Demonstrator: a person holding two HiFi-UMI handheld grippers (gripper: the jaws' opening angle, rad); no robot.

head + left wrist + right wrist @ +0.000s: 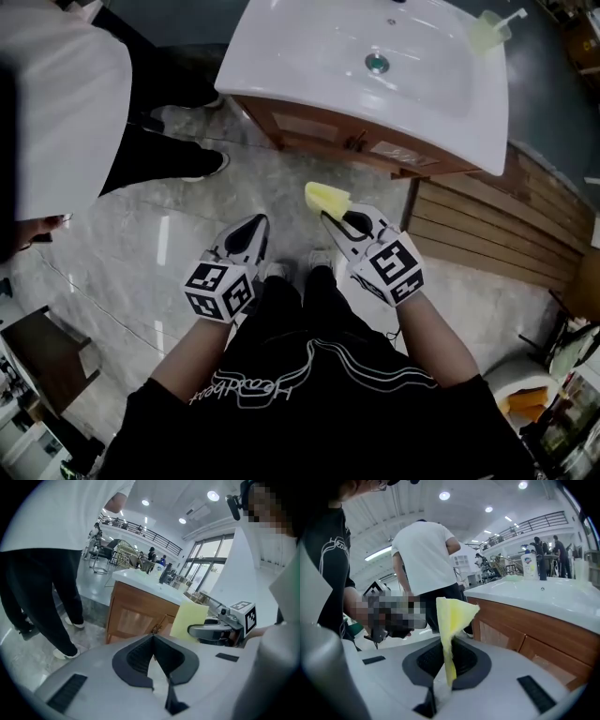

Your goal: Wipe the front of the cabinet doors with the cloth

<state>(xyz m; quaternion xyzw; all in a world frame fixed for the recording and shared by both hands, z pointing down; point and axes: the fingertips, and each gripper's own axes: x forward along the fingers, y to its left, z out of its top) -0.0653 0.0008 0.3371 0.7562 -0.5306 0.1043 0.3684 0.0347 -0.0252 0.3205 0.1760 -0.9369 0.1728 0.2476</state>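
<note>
A yellow cloth (327,197) sticks up out of my right gripper (330,217), whose jaws are shut on it; in the right gripper view the cloth (449,620) stands upright between the pads. The wooden cabinet doors (333,138) sit under a white sink top (309,56), a short way ahead of both grippers. The left gripper view shows the cabinet doors (136,618) and the cloth (190,619) to the right. My left gripper (255,225) hangs beside the right one, jaws shut with nothing between them.
A person in a white shirt and black trousers (141,122) stands at the left, close to the cabinet. A wooden slatted panel (487,234) lies to the right. A yellow-green bottle (487,33) rests on the sink top's far corner. The floor is grey marble (169,244).
</note>
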